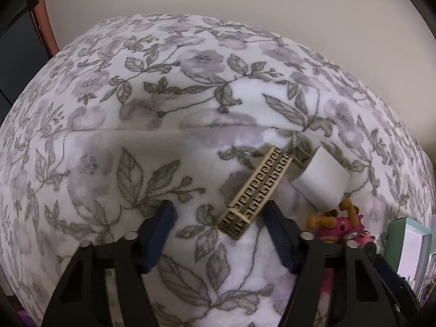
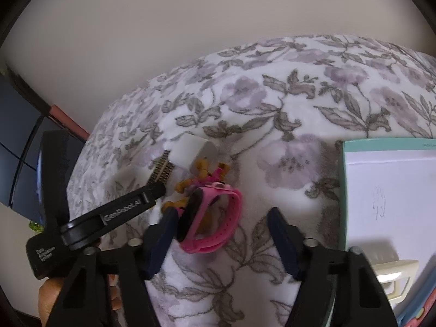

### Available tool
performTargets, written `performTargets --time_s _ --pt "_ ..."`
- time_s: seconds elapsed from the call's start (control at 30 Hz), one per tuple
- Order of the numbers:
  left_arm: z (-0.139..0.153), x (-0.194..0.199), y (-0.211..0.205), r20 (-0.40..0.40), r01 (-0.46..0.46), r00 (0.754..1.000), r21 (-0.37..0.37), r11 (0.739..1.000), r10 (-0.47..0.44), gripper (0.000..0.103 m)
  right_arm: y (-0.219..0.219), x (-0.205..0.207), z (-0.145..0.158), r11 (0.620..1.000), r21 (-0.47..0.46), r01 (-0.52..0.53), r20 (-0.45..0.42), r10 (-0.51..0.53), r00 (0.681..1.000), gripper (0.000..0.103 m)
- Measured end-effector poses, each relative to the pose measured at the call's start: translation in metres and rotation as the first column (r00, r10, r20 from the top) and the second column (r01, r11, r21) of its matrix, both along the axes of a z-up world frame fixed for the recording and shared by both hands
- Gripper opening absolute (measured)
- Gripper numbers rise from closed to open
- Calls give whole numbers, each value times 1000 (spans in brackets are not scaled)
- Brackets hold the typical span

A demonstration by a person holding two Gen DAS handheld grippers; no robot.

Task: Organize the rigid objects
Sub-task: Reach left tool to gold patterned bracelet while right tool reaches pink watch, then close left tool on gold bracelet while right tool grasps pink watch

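A: Plush floral blanket (image 1: 114,141) covers the bed across both views. Going left to right in the left wrist view, what lies on it?

B: At lower centre the left gripper (image 1: 219,215) hangs spread, nothing between its fingers. Just right of centre a tan lattice block (image 1: 257,189) lies slanted, its near end close to the right finger. Its far end touches a white box (image 1: 323,182). Lower right of that sits a pink toy with tan limbs (image 1: 340,223), and at the right edge, a teal-rimmed box (image 1: 408,248).

A: And the right wrist view?

B: At left, the other gripper's black body crosses the frame. Centre left, the pink watch (image 2: 215,218) stands on its edge, its dark face turned left and just beside the left finger (image 2: 163,234) of the right gripper (image 2: 220,227). That gripper is spread too; the strap loop sits partly in the gap, whether touching I cannot tell. The teal-rimmed box fills the right side, open, its white floor mostly bare.

A: How would the watch handle?

B: Light, I'd judge. Its face looks stiff and probably smooth; the strap looks rubbery and will flex. Pinching across the rigid case seems safer than squeezing the loop, which could fold or spring out. The soft blanket gives, so pressing down may tip it.
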State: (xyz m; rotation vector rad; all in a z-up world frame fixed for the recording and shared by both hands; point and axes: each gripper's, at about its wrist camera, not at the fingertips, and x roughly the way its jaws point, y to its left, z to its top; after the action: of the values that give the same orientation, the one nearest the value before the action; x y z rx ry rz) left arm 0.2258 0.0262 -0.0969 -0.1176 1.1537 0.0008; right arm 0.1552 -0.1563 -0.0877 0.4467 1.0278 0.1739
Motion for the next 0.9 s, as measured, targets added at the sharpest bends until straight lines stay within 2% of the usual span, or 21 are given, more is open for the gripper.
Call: performTargets --time_s 0.17,0.4,0.73,0.9 --pt "1 -1 -8 4 34 999 13 999 -34 50 -2 0 -5 999 41 7 -9 -7 1000 57" --pt "2 -2 -10 2 44 999 25 999 -44 40 2 -1 -2 997 75 -7 6 6 1000 37" --pt "1 -2 -8 9 41 999 25 999 -42 39 8 0 -5 993 120 -19 11 18 1000 22" --pt "0 -2 -8 28 44 999 23 999 -45 40 10 0 -7 991 135 -21 17 19 1000 21"
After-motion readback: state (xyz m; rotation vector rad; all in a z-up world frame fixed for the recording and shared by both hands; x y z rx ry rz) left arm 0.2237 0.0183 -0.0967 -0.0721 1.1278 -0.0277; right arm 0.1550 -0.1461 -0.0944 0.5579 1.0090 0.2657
